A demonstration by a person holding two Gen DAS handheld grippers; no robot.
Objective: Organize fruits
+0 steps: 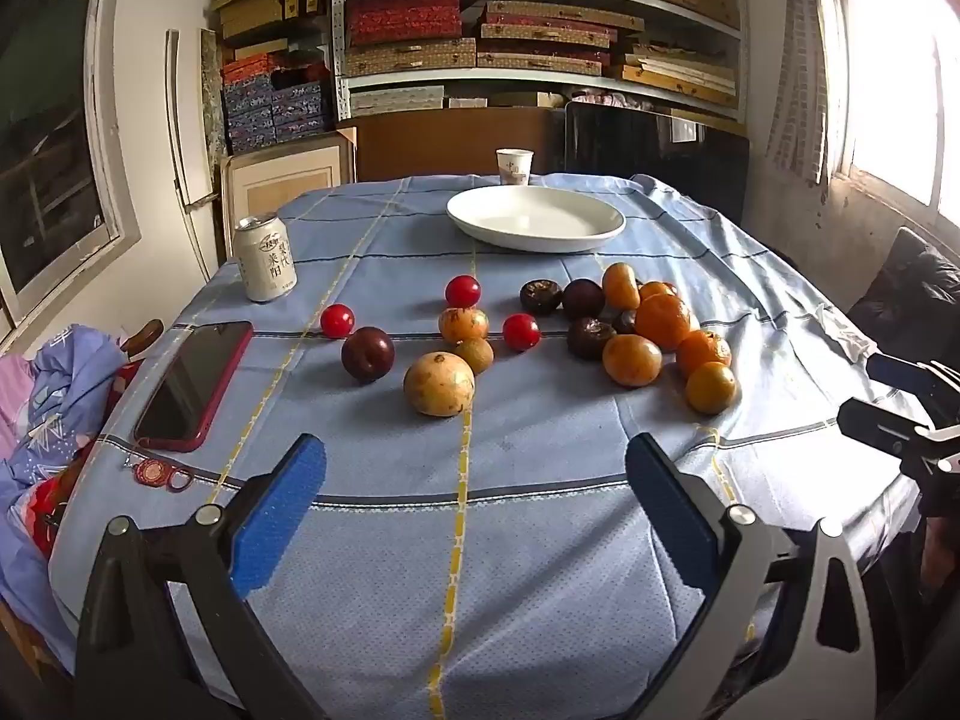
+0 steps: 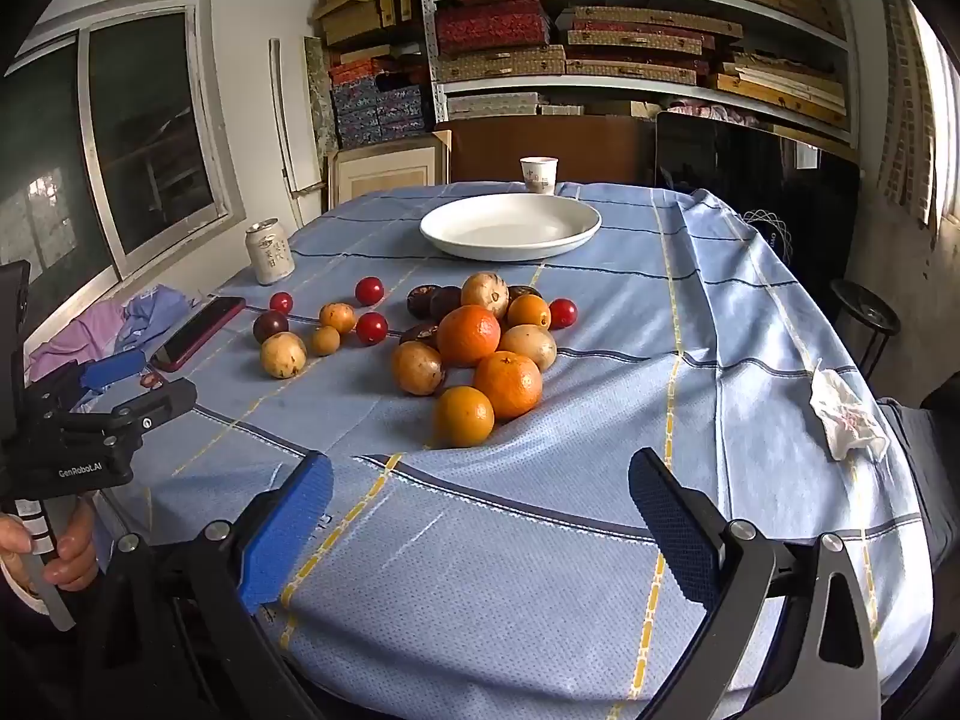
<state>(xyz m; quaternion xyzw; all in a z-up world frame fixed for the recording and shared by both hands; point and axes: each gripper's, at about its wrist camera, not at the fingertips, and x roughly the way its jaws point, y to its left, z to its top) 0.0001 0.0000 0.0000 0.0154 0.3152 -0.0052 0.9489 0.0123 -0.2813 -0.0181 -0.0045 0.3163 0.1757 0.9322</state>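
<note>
Many fruits lie loose on the blue tablecloth: a heap of oranges (image 1: 660, 321) and dark fruits (image 1: 591, 337) on the right, red cherry tomatoes (image 1: 521, 332), a plum (image 1: 368, 354) and a tan round fruit (image 1: 438, 384) to the left. The heap also shows in the right wrist view (image 2: 507, 385). An empty white plate (image 1: 536, 219) (image 2: 510, 227) stands behind them. My left gripper (image 1: 474, 480) is open and empty, short of the fruits. My right gripper (image 2: 480, 498) is open and empty, near the front edge.
A drink can (image 1: 266, 267), a red phone (image 1: 195, 384) and a keyring (image 1: 159, 473) lie at the left. A paper cup (image 1: 513, 166) stands behind the plate. A crumpled tissue (image 2: 846, 417) lies at the right. Bedding (image 1: 48, 396) hangs off the left edge.
</note>
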